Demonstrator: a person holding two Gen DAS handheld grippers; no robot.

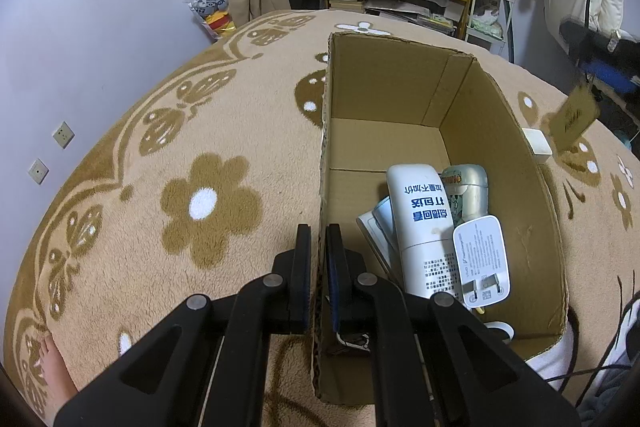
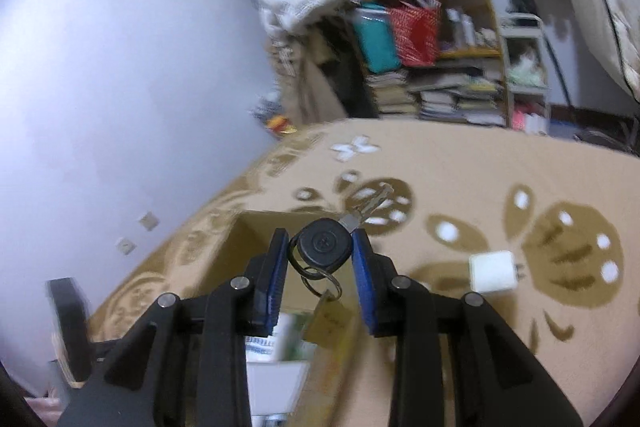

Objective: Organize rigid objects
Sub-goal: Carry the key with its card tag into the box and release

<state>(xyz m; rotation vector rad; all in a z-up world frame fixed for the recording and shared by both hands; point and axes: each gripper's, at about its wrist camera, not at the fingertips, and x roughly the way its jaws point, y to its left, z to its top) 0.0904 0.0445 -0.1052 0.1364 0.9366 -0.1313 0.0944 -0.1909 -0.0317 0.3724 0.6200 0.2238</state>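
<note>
One open cardboard box (image 1: pixel 400 99) of plain brown corrugated board stands on a bed covered by a fleecy tan blanket (image 1: pixel 180 147) with brown flower and butterfly patterns. The left gripper (image 1: pixel 318 239) is clamped narrow on the box's left wall, one finger outside and one inside.

In the near end of the box lie one white plastic bottle (image 1: pixel 422 223) with blue Chinese lettering, one pale green cylindrical container (image 1: pixel 468 191) beside it, one flat white charger (image 1: pixel 482 259) with two metal prongs and fine grey print, resting against the bottle, and a white carton (image 1: pixel 376 227) partly hidden under the bottle.

The right gripper (image 2: pixel 320 247) holds one key (image 2: pixel 326 245) by its rounded black plastic head, pinched between the blue pads above the box; the metal blade points away, and a metal split ring with a tan tag (image 2: pixel 330 323) hangs below. The tag's writing is too blurred to read.

One small white cube-shaped charger (image 2: pixel 491 271) with two prongs lies on the blanket just right of the box.
</note>
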